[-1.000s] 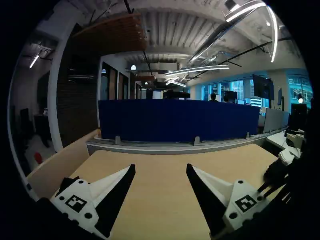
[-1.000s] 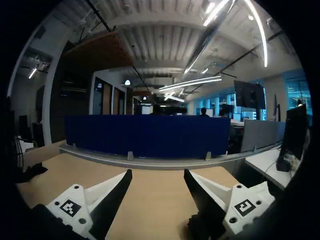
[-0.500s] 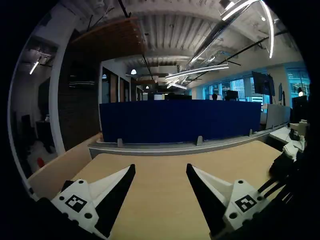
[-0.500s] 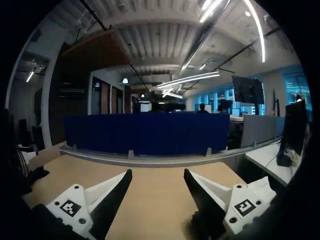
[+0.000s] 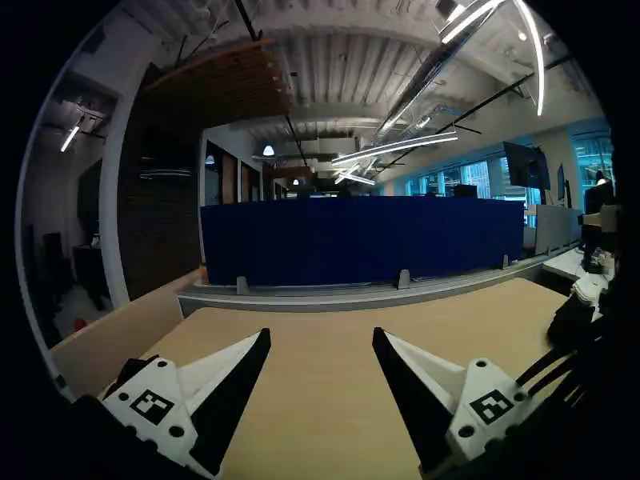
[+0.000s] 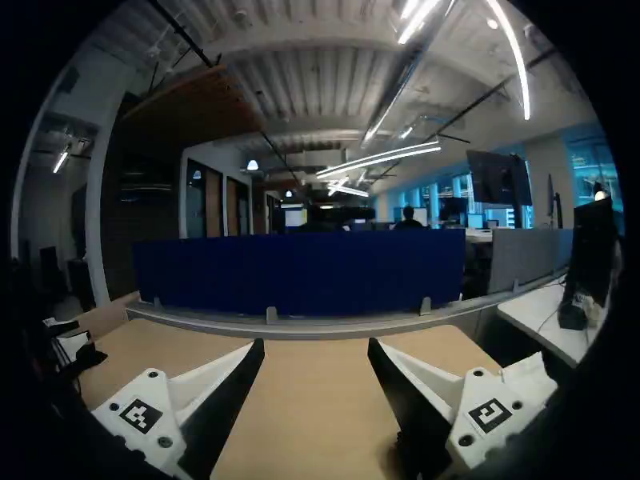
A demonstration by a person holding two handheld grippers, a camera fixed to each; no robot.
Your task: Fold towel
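Barely shifted since before, left gripper (image 5: 320, 333) and right gripper (image 6: 314, 342) gape empty above tan desk (image 5: 320, 416).

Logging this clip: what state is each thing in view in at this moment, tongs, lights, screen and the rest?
Left tongs: open, nothing between the fingers, pointing across the desk.
Right tongs: open, nothing held.
Ceiling light strips: on.
Wall monitor: screen dark.
Blue partition: upright along the desk's far edge.
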